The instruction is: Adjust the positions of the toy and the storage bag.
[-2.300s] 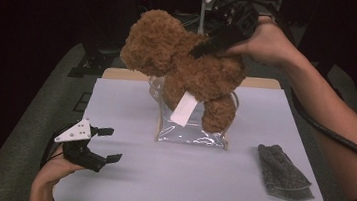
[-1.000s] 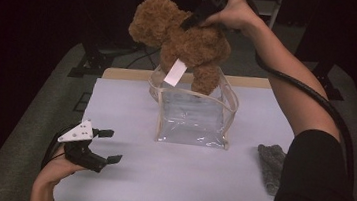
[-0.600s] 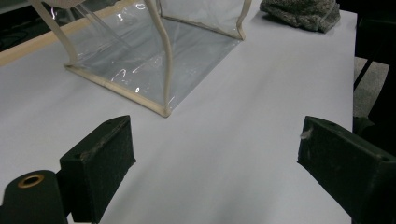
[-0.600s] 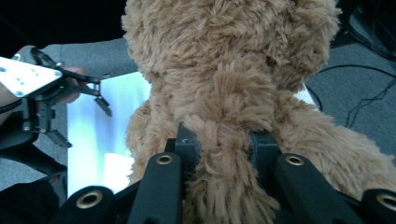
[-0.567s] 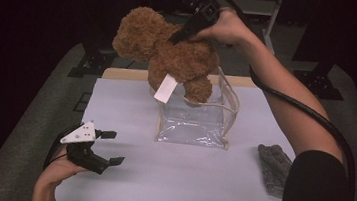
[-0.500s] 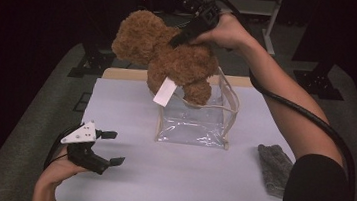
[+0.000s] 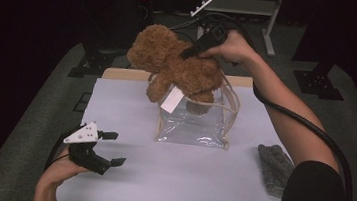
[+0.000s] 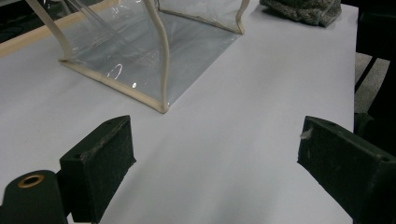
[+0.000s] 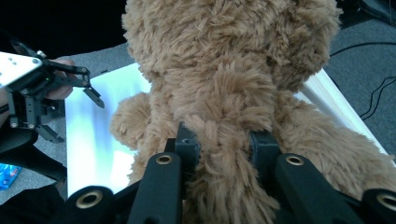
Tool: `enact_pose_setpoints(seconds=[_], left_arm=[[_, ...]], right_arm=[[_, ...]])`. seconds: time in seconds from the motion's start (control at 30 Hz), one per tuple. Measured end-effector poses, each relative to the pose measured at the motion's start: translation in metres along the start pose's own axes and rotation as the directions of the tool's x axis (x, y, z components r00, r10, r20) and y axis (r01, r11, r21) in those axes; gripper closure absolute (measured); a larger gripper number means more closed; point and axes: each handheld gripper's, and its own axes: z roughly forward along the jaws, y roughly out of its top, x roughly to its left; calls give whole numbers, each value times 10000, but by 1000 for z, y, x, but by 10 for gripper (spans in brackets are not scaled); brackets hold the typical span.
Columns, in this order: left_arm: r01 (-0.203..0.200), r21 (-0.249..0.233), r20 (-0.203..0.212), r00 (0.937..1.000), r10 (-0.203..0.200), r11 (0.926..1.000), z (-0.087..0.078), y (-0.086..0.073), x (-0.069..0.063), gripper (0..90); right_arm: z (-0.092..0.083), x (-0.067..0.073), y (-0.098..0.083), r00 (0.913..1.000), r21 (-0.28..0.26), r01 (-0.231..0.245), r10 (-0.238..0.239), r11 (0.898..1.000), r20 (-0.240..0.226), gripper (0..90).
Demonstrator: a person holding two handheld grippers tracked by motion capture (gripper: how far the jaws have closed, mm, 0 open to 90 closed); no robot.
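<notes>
Right claw (image 9: 223,140) clamped, arm outstretched — left claw (image 7: 110,148) agape.

We see a teddy bear (image 7: 184,71) of shaggy brown plush, its pile long and rough — a white paper-like tag (image 7: 172,100) hangs from it. The bag (image 7: 194,125) is clear glossy plastic with glints, edged in cream piping. The bench (image 7: 183,176) top looks smooth, matt and pale. The grey cloth (image 7: 274,167) is coarse and nubbly. Our right tool (image 9: 223,142) is matt black plastic with brass-coloured rivets — the left tool (image 8: 215,163) carries dull, foam-like pads.
</notes>
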Motion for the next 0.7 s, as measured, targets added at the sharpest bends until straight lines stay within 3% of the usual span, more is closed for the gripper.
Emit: enact_pose_setpoints(seconds=[0.13, 0.47, 0.7], left_arm=[[10, -40, -27, 10000, -10, 10000, -1, 0, 0, 96], [9, 3, -24, 10000, -9, 10000, -2, -1, 0, 96], [18, 71, 6, 10000, -18, 10000, 1, -1, 0, 96]], right_arm=[[-2, -6, -7, 9997, -45, -220, 220, 9997, 134, 708], [-26, -20, -10, 9930, -481, -679, 721, 9965, 935, 708], [-33, -22, -11, 9882, -499, -640, 703, 9967, 1363, 708]])
